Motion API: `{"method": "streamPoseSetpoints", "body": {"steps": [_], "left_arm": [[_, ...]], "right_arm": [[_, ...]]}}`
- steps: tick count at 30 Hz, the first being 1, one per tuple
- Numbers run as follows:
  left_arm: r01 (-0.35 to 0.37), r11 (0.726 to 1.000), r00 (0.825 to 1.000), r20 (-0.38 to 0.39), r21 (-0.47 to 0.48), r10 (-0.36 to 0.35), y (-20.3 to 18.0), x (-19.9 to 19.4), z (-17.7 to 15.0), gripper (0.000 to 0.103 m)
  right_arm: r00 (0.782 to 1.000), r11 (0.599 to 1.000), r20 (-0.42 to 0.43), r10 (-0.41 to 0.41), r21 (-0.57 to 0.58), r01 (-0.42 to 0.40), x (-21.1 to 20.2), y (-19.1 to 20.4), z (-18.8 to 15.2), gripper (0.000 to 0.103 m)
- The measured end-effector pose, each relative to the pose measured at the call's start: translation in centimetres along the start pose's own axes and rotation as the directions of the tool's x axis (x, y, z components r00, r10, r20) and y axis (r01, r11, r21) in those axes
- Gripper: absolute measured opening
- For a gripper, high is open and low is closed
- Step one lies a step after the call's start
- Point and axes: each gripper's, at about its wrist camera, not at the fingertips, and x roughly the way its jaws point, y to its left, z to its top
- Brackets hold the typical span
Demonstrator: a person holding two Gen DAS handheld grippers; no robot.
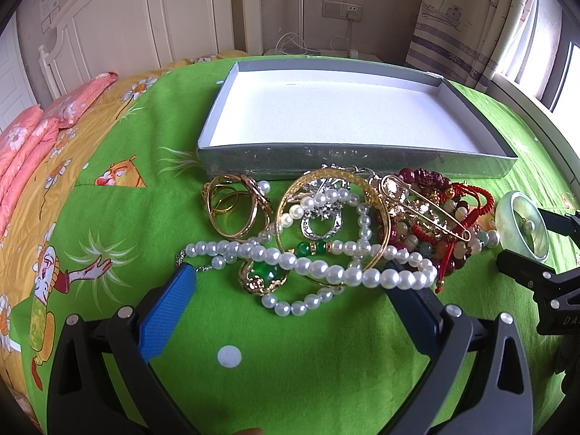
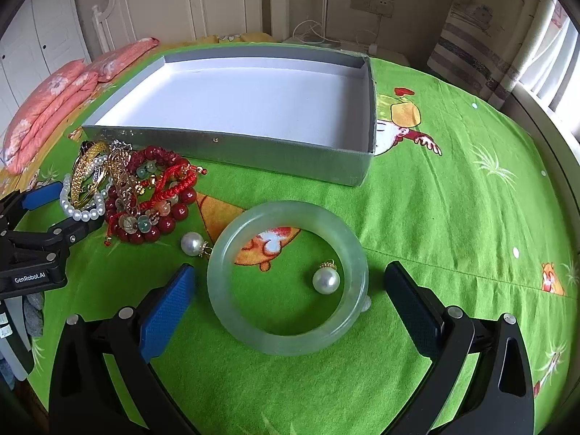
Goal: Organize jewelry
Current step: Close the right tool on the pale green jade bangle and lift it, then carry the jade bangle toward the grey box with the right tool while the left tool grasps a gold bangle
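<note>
Green bedsheet [image 2: 435, 217] bears grey tray [image 2: 290, 156], jade bangle [image 2: 286, 340], seemingly tangled jewelry [image 1: 326, 224].

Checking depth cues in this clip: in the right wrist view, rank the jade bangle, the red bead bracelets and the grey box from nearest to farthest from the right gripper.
From the right gripper:
1. Jade bangle, lying flat between its open fingers.
2. Red bead bracelets, in the pile to the left.
3. Grey box, beyond both, nothing visible inside.

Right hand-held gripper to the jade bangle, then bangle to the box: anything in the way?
Nothing blocks the right hand-held gripper: its open fingers flank the jade bangle. One pearl earring lies inside the ring, another beside it. Bare bedspread leads to the box; only its near wall must be cleared.
</note>
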Motion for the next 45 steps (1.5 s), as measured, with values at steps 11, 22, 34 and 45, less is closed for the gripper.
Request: {"method": "streamPoseSetpoints", "body": {"steps": [11,22,34,45], "left_arm": [[0.0,1.0,1.0,0.0,0.0,0.0,0.0,0.0,0.0,0.101],[0.099,0.994,0.995,0.016,0.04,-0.1,0.1,-1.7,-1.7,0.097],[0.323,0.939,0.944,0.109,-0.116,-0.311,6.1,-6.0,-5.0,0.071],[0.164,0.96,0.976,0.107,0.228,-0.192,-1.6,-6.6,-0.2,0.042]], "right_arm": [[1.0,1.0,0.03,-0.008,0.002,0.008,-0.1,0.1,-0.3,0.098],[0.975,0.999,0.22,-0.008,0.047,-0.002,-3.5,-0.3,-1.4,0.076],[0.894,0.964,0.448,0.034,0.22,-0.147,-8.0,-4.4,-4.0,0.077],[0.892,0.965,0.449,0.05,0.208,-0.159,-8.4,-3.8,-4.9,0.077]]}}
